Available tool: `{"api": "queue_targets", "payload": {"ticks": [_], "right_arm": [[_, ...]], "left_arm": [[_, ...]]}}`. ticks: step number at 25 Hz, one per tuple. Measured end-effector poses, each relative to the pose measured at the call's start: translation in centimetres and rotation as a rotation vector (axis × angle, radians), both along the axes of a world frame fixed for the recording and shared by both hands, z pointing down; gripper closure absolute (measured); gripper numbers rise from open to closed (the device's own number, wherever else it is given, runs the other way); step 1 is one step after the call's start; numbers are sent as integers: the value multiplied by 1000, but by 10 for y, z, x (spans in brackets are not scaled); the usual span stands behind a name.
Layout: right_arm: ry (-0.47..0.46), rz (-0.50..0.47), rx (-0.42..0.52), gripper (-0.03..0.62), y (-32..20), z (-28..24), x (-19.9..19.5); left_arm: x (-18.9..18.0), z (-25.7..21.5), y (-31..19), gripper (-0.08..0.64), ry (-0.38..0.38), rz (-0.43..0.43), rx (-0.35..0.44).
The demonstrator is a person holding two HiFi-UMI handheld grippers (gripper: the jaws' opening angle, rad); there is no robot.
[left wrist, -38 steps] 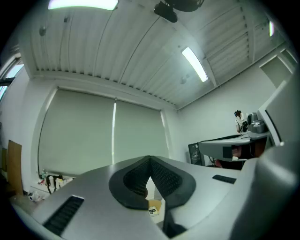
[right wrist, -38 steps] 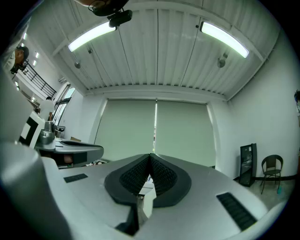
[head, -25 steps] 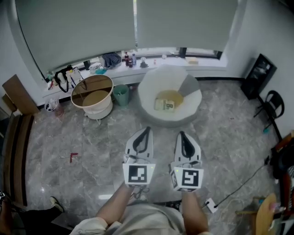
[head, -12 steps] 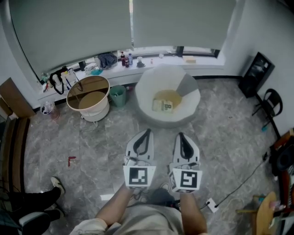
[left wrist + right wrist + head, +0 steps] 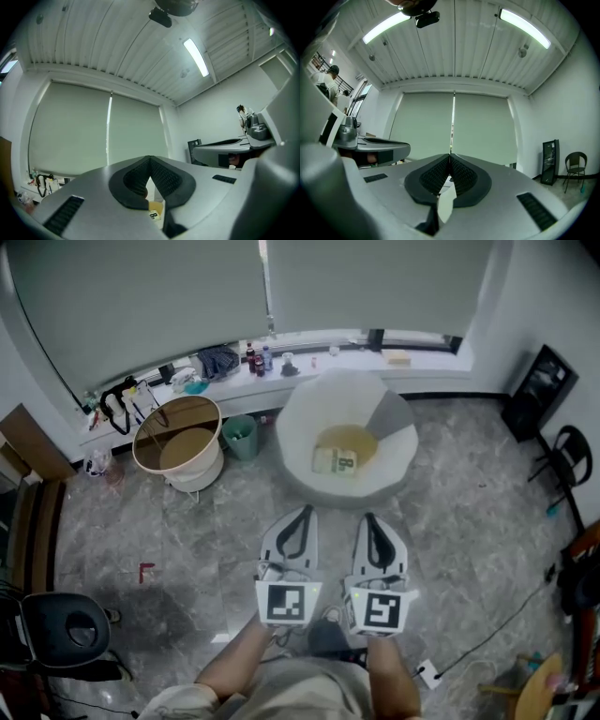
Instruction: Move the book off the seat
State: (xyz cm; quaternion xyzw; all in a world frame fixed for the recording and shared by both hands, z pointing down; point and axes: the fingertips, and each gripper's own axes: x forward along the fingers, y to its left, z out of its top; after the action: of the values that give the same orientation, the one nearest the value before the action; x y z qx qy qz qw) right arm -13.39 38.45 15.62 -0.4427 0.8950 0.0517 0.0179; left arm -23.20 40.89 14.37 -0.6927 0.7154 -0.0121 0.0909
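Grey marble floor (image 5: pixel 187 540) fills most of the head view. Drawn blinds (image 5: pixel 169 306) run across the 12 o'clock side.

White round seat (image 5: pixel 323 399) sits at 12 o'clock from the person, backed against the window ledge. It is the biggest item and the target spot. Round tub-like basket (image 5: pixel 178 442) is at 10 o'clock, well apart from the seat. Black office chair (image 5: pixel 66 629) is at 8 o'clock, out of the way.

Left gripper (image 5: pixel 304 512) and right gripper (image 5: pixel 368 517) are held side by side at 6 o'clock of the seat, both aimed at it. Both have jaws pressed together with nothing between the pads. They look shut simply because nothing is within reach to grab. They are well short of the seat.

Small green bin (image 5: pixel 240 437) stands just beside the seat at its 9 o'clock.

Book (image 5: pixel 336 462) lies flat in the seat's hollow, on a yellowish cushion (image 5: pixel 354 440), toward the front edge. It is not yet touched.

Judgement: this is the approach stage. The jaws will need to spread before reaching the book. A flat book on a soft cushion may be awkward to get under.
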Motion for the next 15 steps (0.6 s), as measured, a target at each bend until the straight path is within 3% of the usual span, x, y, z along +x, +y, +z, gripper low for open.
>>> {"api": "queue_targets", "payload": {"ticks": [4,11,15], "right_arm": [[4,-16,-1,586,-47,4,5],[-9,-36,1,586,-117,8,20],[-10,-57,4,586,-147,11,25]], "left_arm": [[10,1,-45,557,18,-15,6],[15,-3,-109,558,-52,-64,23],[16,0,-134,558,-21,-100,28]]}}
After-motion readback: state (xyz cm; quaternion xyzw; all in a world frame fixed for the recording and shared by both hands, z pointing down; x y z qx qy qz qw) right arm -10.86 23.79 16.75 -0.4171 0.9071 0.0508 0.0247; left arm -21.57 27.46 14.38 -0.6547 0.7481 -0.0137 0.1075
